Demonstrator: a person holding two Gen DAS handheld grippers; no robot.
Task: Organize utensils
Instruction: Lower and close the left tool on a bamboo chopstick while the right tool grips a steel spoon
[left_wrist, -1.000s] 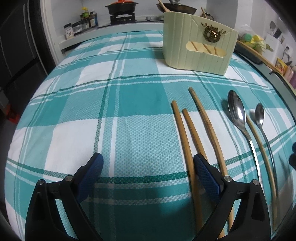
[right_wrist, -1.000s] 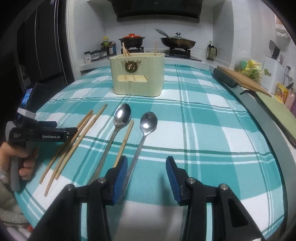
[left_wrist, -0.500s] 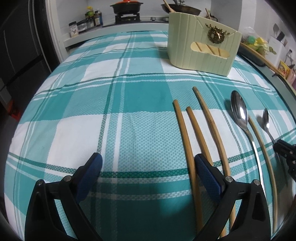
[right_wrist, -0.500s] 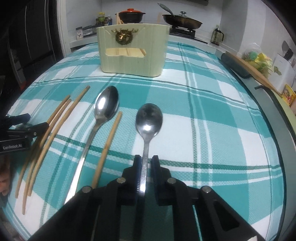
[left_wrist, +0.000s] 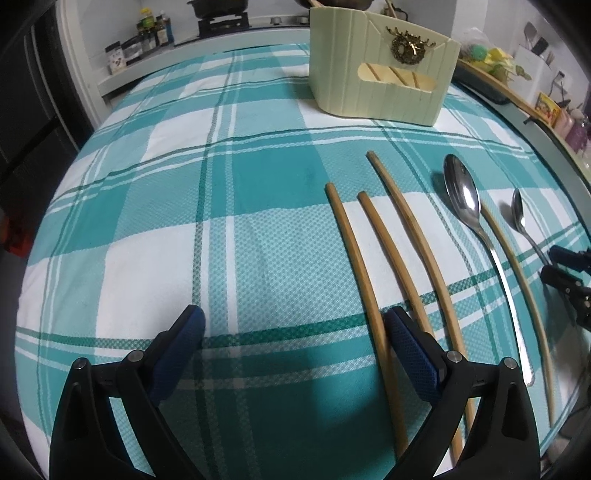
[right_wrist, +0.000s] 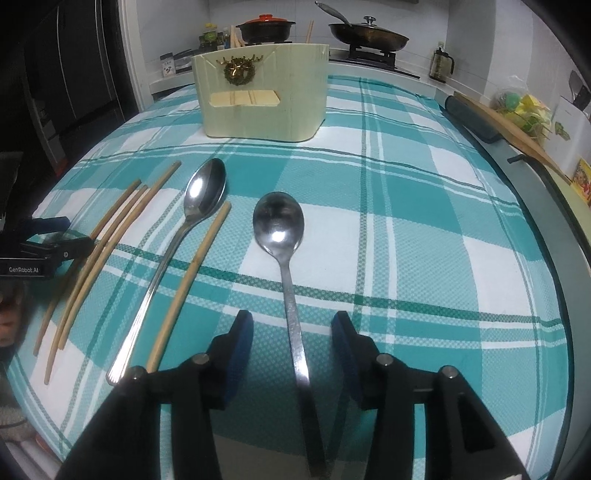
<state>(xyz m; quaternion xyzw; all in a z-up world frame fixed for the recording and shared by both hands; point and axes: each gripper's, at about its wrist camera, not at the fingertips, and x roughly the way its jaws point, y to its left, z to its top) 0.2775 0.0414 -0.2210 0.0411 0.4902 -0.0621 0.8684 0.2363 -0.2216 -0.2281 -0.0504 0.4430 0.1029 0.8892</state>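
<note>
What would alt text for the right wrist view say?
The right hand-held gripper is opening, its blue pads clear of the steel spoon lying between them on a teal plaid tablecloth. Another spoon and wooden chopsticks lie further left, before a cream utensil holder.

"GenRobot.AI" on left claw (right_wrist: 55, 236)

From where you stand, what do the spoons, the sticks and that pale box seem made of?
Spoons: polished metal, probably steel; mirror glints.
Chopsticks: bamboo or wood, matte tan.
Holder: pale ribbed plastic or painted wood, unclear.
</note>
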